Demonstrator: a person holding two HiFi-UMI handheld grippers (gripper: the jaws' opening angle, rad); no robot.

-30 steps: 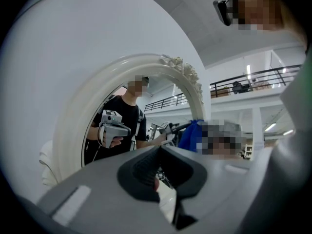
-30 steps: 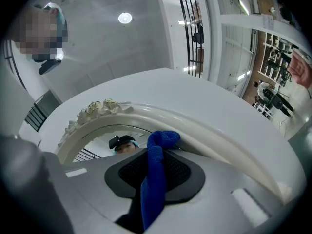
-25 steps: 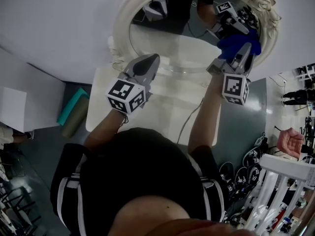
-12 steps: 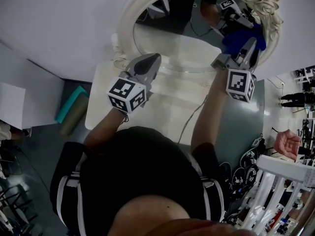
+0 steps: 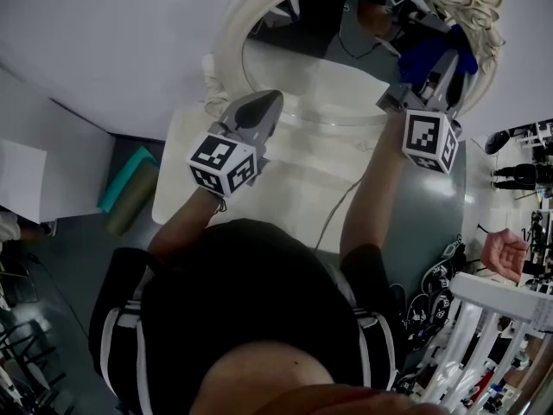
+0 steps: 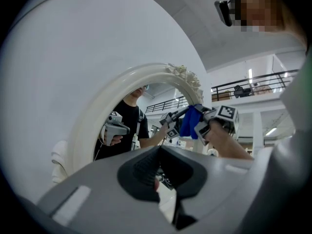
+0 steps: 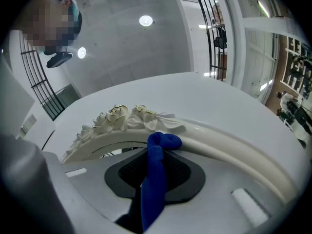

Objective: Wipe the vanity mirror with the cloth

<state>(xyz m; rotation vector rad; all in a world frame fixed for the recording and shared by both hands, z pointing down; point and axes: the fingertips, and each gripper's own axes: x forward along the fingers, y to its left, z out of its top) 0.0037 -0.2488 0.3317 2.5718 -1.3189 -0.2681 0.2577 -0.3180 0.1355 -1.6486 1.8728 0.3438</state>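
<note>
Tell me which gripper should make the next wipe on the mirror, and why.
Right. The right gripper is shut on the blue cloth, whose tip is bunched at the mirror frame beside the carved flowers. The left gripper is shut on nothing, low by the mirror's bottom edge.

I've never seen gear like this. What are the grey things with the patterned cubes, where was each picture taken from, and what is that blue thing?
There is no robot here: a person holds a hand gripper in each hand, and the marker cubes are part of those grippers. The head view comes from a camera on the person's head, looking steeply down. The two gripper views come from cameras riding on each gripper, looking along its jaws. The left gripper has its jaws together and holds nothing. The right gripper has its jaws shut on a blue cloth, raised to the flowered top of the vanity mirror. The mirror stands on a white table, where a thin cable lies.
</note>
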